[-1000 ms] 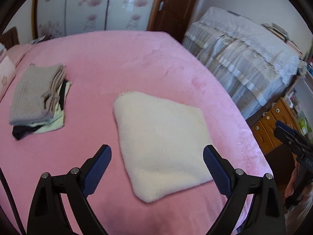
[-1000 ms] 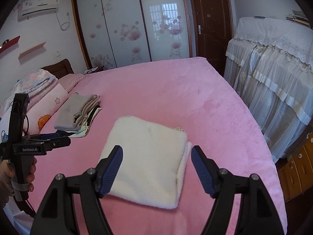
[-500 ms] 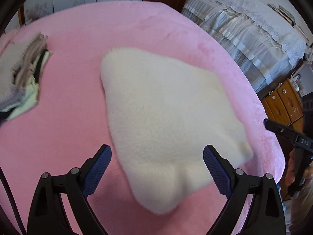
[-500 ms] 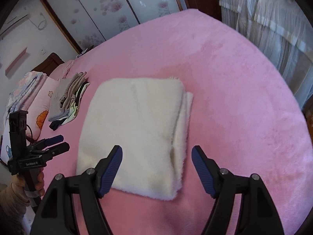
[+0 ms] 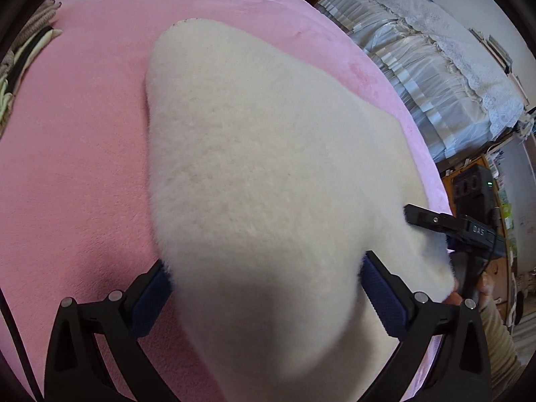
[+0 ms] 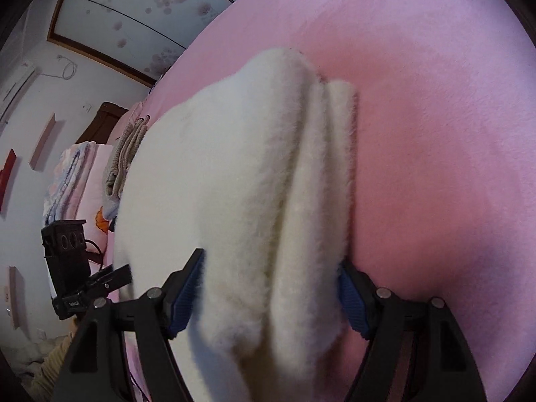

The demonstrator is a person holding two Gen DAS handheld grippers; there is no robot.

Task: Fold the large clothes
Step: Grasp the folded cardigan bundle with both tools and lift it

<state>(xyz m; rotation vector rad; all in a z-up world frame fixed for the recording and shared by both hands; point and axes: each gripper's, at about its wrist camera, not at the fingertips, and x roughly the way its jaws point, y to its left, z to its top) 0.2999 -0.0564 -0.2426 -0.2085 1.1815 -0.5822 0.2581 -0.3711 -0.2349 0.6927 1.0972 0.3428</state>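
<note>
Left wrist view shows me the folded cream fleece garment point(image 5: 268, 174) lying on the pink bedspread point(image 5: 73, 167), its near corner between the fingers of my left gripper point(image 5: 264, 288); the jaws are opening and I see no pad pressing yet. From the right wrist view, my right gripper point(image 6: 271, 288) straddles the stacked edge at 6 o'clock, jaws also opening, layers between them. My worry is the thickness: if I close too shallow, I judge I'd catch only the top layers and the fold would spill open on lifting. The plush could also slip from the pads. The other clothes pile point(image 6: 125, 154) sits at 9 o'clock, well apart.
</note>
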